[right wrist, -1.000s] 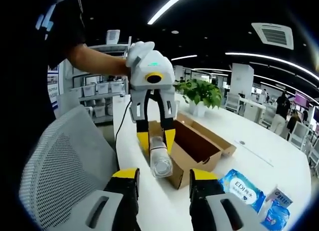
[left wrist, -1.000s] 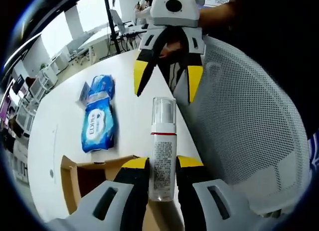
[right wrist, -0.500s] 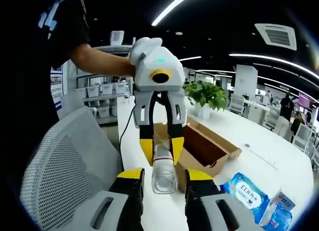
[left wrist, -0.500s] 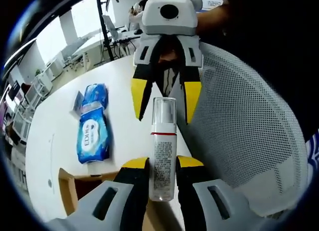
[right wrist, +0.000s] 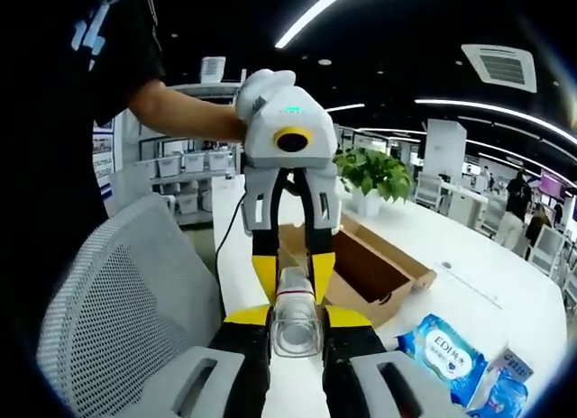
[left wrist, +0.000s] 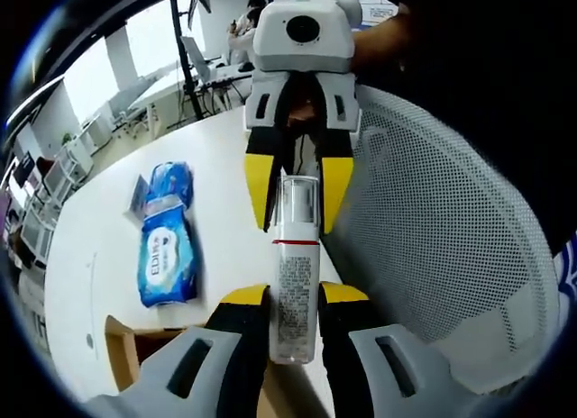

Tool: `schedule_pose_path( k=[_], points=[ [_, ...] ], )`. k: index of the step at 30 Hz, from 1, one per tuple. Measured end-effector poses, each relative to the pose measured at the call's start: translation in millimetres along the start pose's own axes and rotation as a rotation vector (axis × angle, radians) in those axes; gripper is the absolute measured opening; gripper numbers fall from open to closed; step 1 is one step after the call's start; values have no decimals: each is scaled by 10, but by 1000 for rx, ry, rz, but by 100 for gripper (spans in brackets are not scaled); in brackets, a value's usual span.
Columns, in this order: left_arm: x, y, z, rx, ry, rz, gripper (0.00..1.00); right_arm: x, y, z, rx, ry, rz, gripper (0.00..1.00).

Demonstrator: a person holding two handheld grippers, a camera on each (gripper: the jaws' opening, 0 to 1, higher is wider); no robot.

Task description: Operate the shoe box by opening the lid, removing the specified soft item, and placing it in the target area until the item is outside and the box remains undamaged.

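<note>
White tabletop [left wrist: 108, 247] runs under both grippers in a bright open office. Held in the air above its edge is a slim cylindrical bottle [left wrist: 295, 283] [right wrist: 295, 319] with a white body of fine printed text, a thin red band and a clear plastic cap. Its long axis lies along the line between the two grippers, its cap end toward the right gripper.

The left gripper [left wrist: 295, 303] [right wrist: 293, 274], grey with yellow-tipped black jaws, clamps the bottle's printed lower body. The right gripper [right wrist: 296, 321] [left wrist: 297, 188], built the same, has its jaws closed in against the clear cap, one on each side.

Behind the bottle in the right gripper view lies an open brown cardboard shoe box [right wrist: 370, 265] with flaps folded out, its corner also seen in the left gripper view [left wrist: 122, 346]. A soft blue plastic pack of wet wipes [left wrist: 167, 242] [right wrist: 442, 346] rests flat on the table well apart from the box. A white mesh office chair [left wrist: 442, 256] [right wrist: 126, 301] stands beside the table, and a leafy green potted plant [right wrist: 370, 170] sits beyond the box.
</note>
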State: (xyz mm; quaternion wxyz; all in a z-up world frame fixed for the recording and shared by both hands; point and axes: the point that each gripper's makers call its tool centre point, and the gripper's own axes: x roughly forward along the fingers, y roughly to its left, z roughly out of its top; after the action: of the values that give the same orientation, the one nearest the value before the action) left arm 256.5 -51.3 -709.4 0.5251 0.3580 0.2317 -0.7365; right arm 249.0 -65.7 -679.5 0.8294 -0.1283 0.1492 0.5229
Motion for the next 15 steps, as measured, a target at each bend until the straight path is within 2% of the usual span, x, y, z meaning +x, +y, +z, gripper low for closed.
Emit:
schedule_pose_path(
  k=[6, 15],
  points=[
    [23, 28, 18, 9, -12, 17, 20, -19, -24, -21, -3, 14, -6, 16],
    [58, 26, 38, 2, -12, 11, 20, -39, -27, -37, 11, 18, -1, 15]
  ],
)
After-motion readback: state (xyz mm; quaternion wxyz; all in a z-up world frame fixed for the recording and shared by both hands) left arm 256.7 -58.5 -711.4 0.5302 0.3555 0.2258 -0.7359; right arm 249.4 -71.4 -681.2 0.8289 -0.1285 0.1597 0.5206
